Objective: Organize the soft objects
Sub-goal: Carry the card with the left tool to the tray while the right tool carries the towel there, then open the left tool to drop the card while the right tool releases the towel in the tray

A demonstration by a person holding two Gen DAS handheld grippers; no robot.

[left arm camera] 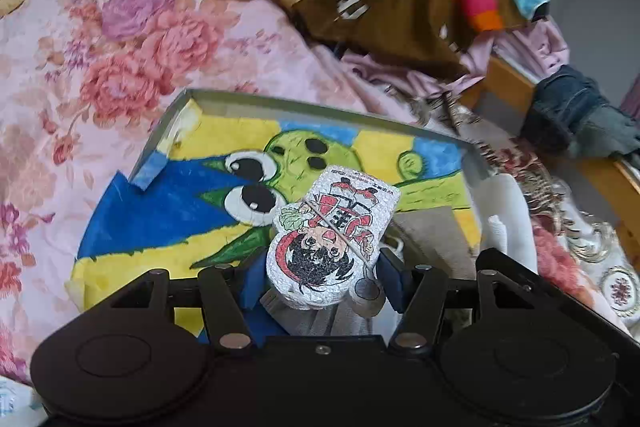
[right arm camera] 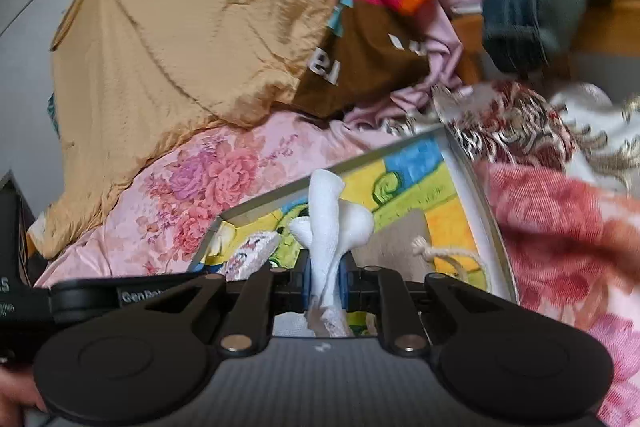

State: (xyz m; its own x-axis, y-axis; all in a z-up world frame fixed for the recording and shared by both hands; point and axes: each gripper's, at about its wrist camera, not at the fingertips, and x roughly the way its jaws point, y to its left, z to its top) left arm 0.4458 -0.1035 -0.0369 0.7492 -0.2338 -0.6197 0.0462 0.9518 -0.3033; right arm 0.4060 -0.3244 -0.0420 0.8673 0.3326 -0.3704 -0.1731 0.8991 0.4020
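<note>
Cartoon-printed sponge sits pinched in the left gripper above the painted tray, presumably for deposit. White cloth is clamped in the nearly closed right gripper alongside, over the floral quilt.

A bed under a pink floral quilt carries a painted tray and heaped clothes.

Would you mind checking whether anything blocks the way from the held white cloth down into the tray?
Nothing visible does. The right gripper holds the white cloth just above the tray, whose floor right below it shows only the cartoon picture. A knotted cord lies to one side.
</note>
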